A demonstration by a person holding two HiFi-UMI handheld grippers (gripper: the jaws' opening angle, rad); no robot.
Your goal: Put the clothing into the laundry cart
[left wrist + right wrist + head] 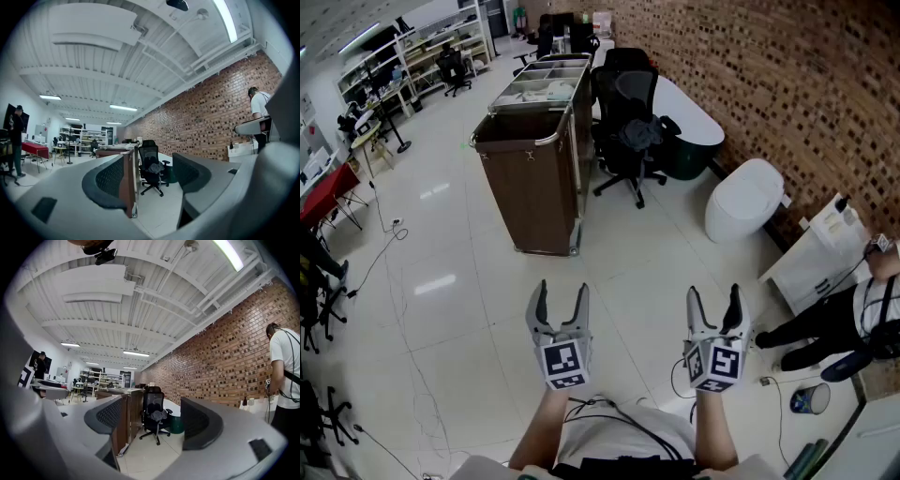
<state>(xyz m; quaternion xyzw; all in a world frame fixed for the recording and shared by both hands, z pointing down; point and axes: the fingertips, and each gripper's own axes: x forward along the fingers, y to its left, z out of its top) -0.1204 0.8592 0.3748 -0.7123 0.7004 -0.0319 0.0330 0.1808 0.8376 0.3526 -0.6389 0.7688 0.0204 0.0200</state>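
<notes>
Holding both claws out level ahead of me, I have nothing in either one. The left claw [562, 291] is released, its jaws apart with only open air and the far scene between them. The right claw [713, 294] stands likewise released and empty.

The clothing, a crumpled grey garment [639, 134], lies on the seat of a black office chair [623, 103] by the brick wall, well apart from both claws. The brown laundry cart [530, 187] stands just beside that chair, to its left in the head view, with its open bin at the near end and top trays [542, 80] at the far end. I judge the task is not yet begun in earnest: the walk across the floor [441, 281] comes first.

My worries from here:
- The chair looks to be on casters. A sideways tug on the garment could roll or spin it away, so the grasp slips.
- The garment sits between the armrests, so a fold may snag on one as I lift.
- A shallow pinch of loose cloth could let it slide out on the way to the cart.
- Releasing too far along the cart would land it in the trays, not the bin.
- A thin cable [380, 253] trails over the floor at the left, and a person [839, 323] is at the right, so my path should keep between them.
</notes>
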